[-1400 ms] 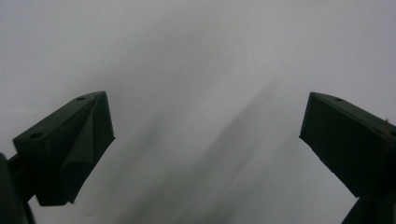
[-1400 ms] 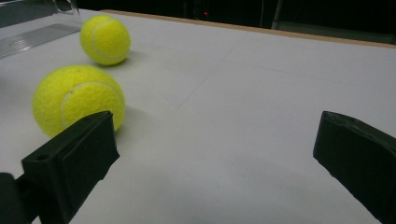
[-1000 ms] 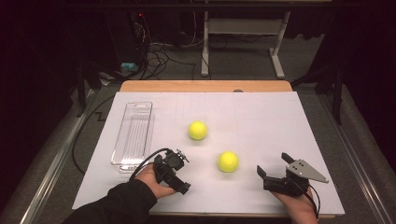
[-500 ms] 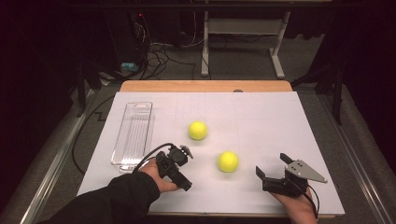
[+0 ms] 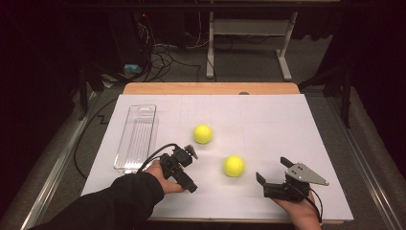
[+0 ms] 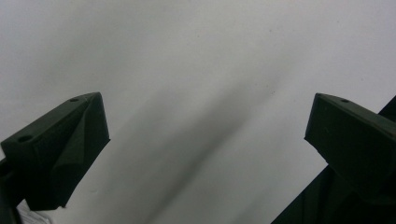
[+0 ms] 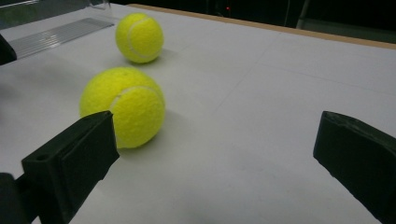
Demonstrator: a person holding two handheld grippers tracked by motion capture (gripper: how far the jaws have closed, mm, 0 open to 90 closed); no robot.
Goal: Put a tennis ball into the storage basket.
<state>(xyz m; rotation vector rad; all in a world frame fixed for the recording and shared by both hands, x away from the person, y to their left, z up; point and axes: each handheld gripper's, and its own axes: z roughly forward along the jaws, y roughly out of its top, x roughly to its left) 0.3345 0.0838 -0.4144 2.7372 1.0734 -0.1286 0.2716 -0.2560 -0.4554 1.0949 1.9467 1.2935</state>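
Just left of the empty, wide-open right hand-held gripper, the nearer tennis ball, untouched

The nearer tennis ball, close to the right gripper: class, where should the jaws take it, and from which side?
Grip the nearer tennis ball across its widest middle. It is round and lies free on the white table, so any diameter serves. The open right gripper is nearest; come in level from the ball's right, probably, one jaw either side.

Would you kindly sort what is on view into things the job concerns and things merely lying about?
In the job:
- near tennis ball
- far tennis ball
- clear plastic tray, probably

Lying about:
- floor cables
- white table frame behind
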